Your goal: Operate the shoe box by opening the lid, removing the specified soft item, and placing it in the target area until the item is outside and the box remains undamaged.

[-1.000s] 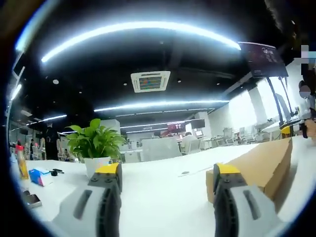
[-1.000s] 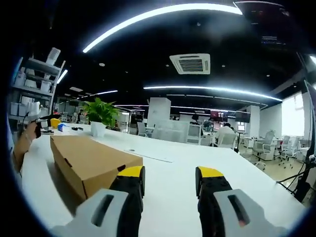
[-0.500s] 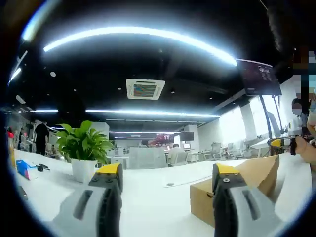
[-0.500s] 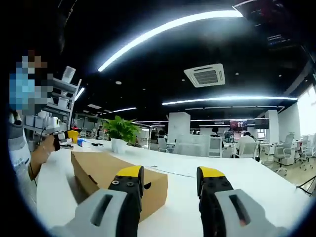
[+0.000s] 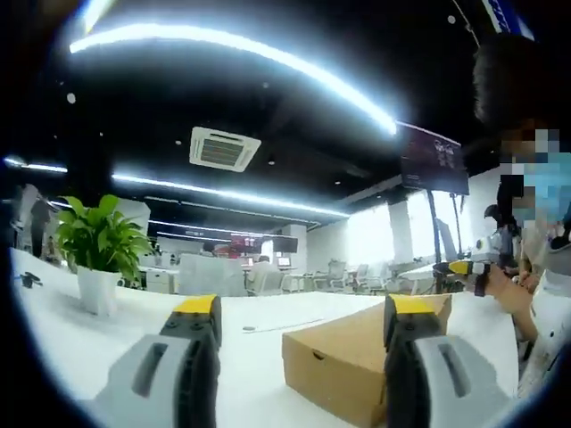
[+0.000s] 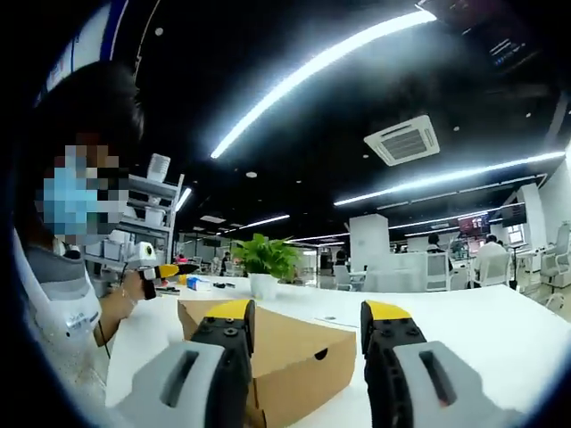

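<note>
1. Sitting shut on the white table [image 5: 259, 357], the brown shoe box [image 5: 357, 357] is seen low in the frame.
2. Both the left claw [image 5: 303, 325] and right claw [image 6: 308, 325] are held wide, empty.

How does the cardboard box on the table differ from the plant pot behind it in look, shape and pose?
1. The cardboard box is plain brown; the plant pot is white.
2. The box is low, wide and flat-topped with its lid closed; the pot is small and upright, with green leaves spreading above it.
3. The box sits close to the right claw; the pot stands farther back.
Both rest on the same white table.
</note>
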Demonstrator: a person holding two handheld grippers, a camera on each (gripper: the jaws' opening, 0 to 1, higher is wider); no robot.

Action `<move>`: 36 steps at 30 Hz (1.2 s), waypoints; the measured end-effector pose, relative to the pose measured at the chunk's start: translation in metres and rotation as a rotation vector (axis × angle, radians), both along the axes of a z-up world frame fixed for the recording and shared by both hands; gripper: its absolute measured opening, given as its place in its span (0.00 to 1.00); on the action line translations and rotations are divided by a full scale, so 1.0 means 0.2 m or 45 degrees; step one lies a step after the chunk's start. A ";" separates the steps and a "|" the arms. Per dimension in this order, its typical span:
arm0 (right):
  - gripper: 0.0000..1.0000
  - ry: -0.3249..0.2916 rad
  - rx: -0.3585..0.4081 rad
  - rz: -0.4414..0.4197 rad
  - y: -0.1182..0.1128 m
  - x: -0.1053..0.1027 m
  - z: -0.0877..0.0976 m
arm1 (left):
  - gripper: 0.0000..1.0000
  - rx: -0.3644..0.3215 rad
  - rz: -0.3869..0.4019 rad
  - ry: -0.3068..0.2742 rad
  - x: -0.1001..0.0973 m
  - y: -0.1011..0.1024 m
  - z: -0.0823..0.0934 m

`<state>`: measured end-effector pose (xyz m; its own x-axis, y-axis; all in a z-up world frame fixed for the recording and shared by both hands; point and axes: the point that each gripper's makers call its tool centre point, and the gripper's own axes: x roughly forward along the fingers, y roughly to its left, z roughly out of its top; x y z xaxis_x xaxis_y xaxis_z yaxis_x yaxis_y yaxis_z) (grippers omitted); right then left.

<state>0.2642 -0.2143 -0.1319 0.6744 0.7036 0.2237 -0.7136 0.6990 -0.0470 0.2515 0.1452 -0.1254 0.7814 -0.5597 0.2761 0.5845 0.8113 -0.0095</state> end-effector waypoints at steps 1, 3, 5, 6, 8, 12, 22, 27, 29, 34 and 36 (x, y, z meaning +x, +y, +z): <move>0.50 0.013 -0.022 0.011 0.02 0.00 -0.02 | 0.76 0.022 -0.008 0.004 0.00 -0.02 -0.01; 0.50 0.022 -0.055 0.023 0.05 0.00 -0.04 | 0.76 0.107 0.011 0.020 0.02 -0.05 -0.06; 0.50 0.030 -0.075 0.036 0.06 0.00 -0.06 | 0.76 0.167 0.004 0.021 0.02 -0.08 -0.08; 0.50 0.036 -0.076 0.050 0.07 0.00 -0.06 | 0.76 0.170 -0.011 0.034 0.02 -0.10 -0.09; 0.52 0.042 -0.065 0.083 0.08 -0.02 -0.06 | 0.76 0.177 -0.066 0.070 0.01 -0.14 -0.12; 0.55 0.044 -0.068 0.126 0.10 -0.04 -0.06 | 0.76 0.203 -0.140 0.112 0.00 -0.20 -0.16; 0.58 0.065 -0.177 0.145 0.15 -0.03 -0.13 | 0.76 0.258 -0.167 0.134 -0.01 -0.24 -0.21; 0.58 0.085 -0.220 0.151 0.16 -0.03 -0.16 | 0.76 0.289 -0.171 0.153 0.00 -0.25 -0.23; 0.58 0.097 -0.244 0.149 0.16 -0.02 -0.18 | 0.75 0.298 -0.180 0.164 0.00 -0.26 -0.25; 0.59 0.118 -0.292 0.178 0.18 -0.03 -0.22 | 0.70 0.347 -0.209 0.180 -0.02 -0.28 -0.28; 0.60 0.129 -0.302 0.184 0.19 -0.03 -0.23 | 0.68 0.365 -0.222 0.186 -0.02 -0.29 -0.29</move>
